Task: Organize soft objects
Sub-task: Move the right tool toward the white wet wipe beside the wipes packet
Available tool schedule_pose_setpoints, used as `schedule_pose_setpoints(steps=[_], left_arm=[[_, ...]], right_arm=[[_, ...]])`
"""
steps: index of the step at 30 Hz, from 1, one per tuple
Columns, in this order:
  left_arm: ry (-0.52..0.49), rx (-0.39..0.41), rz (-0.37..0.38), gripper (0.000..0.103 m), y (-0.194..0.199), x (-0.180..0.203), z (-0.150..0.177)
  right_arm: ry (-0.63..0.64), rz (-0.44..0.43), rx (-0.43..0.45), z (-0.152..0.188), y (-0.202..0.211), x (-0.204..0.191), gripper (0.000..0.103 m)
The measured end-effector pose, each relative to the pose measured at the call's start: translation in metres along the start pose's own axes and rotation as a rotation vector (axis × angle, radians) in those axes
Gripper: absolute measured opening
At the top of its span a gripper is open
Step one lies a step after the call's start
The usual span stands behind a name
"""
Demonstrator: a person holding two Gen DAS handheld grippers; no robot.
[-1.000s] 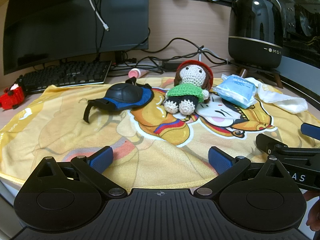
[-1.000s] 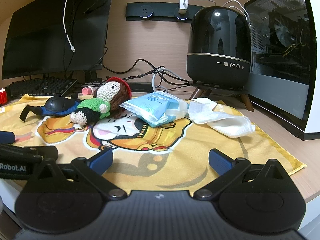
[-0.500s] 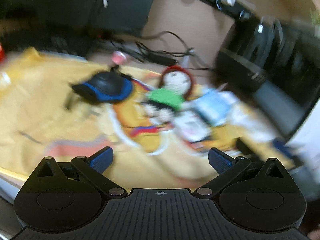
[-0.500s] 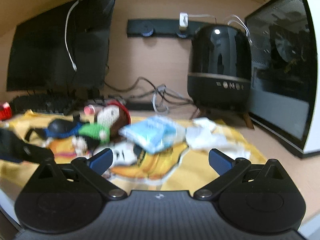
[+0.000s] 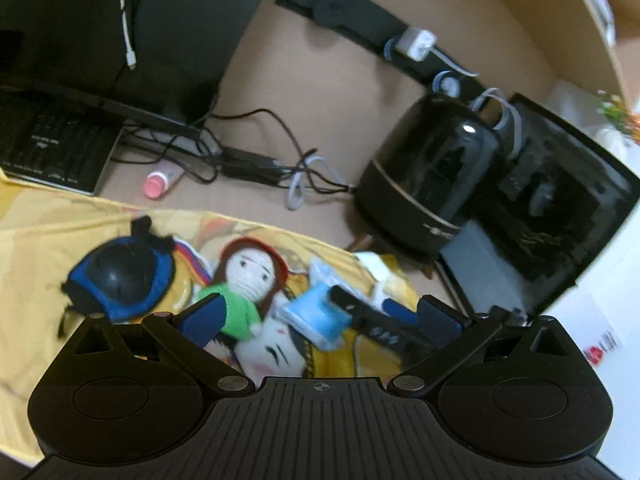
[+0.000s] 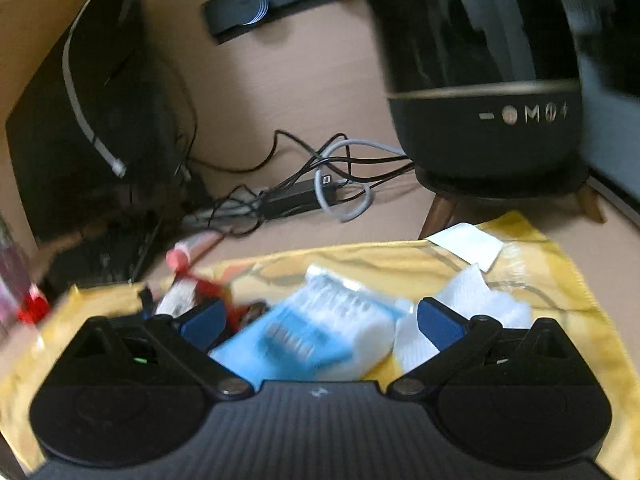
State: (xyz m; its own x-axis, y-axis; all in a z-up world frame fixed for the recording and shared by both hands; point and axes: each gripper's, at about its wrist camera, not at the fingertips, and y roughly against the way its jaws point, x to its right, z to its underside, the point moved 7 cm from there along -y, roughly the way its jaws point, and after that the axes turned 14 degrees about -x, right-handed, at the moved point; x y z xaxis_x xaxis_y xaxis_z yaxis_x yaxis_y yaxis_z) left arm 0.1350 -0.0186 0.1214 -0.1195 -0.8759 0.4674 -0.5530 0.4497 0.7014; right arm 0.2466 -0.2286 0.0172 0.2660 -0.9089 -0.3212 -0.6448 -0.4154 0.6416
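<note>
On a yellow printed cloth (image 5: 36, 240) lie a black-and-blue knee pad (image 5: 120, 280), a crochet doll (image 5: 248, 280) in a green top, a blue tissue pack (image 5: 316, 312) and a white cloth (image 5: 372, 268). My left gripper (image 5: 320, 316) hovers open above the doll and the pack. In the left wrist view the right gripper (image 5: 384, 316) reaches in over the tissue pack. In the right wrist view my right gripper (image 6: 320, 324) is open, with the blurred tissue pack (image 6: 316, 328) between its fingers (image 6: 438, 322) and the white cloth (image 6: 476, 296) just right. Contact is unclear.
Behind the cloth on the desk stand a black speaker (image 5: 432, 176), a glass PC case (image 5: 560, 200), a monitor (image 5: 100, 12), a keyboard (image 5: 48, 144), tangled cables (image 5: 256, 164) and a pink-capped tube (image 5: 160, 182). A small red object (image 6: 34, 304) sits at the far left.
Both grippers have risen and tilted down over the cloth. The right one has moved forward, so the tissue pack now lies between its fingers. Both stay open.
</note>
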Motion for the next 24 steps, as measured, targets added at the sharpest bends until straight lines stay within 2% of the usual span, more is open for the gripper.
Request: schedule_pose_setpoints(steps=[5,7,8,11,17,19,24], left_arm=[[0.075,-0.046,0.079,0.103,-0.015,0.008,-0.038],[0.081,-0.039,0.12,0.103,-0.017,0.014,-0.05],[0.07,-0.037,0.13,0.103,-0.018,0.014,-0.054],[0.024,-0.038,0.146,0.103,-0.023,0.011,-0.059],[-0.068,-0.041,0.177,0.103,-0.034,0.005,-0.071],[-0.099,-0.041,0.188,0.103,-0.038,0.003,-0.075],[-0.176,-0.043,0.214,0.103,-0.046,-0.003,-0.084]], right_arm=[[-0.091,-0.05,0.02,-0.021,-0.023,0.032,0.103],[-0.071,0.002,0.044,-0.027,-0.029,0.039,0.103],[-0.059,0.029,0.055,-0.03,-0.031,0.041,0.103],[-0.067,0.039,0.025,-0.027,-0.044,0.047,0.103],[-0.048,0.019,-0.001,-0.022,-0.054,0.049,0.103],[-0.05,0.042,-0.002,-0.02,-0.054,0.049,0.103],[-0.132,0.001,-0.033,-0.016,-0.056,0.061,0.103]])
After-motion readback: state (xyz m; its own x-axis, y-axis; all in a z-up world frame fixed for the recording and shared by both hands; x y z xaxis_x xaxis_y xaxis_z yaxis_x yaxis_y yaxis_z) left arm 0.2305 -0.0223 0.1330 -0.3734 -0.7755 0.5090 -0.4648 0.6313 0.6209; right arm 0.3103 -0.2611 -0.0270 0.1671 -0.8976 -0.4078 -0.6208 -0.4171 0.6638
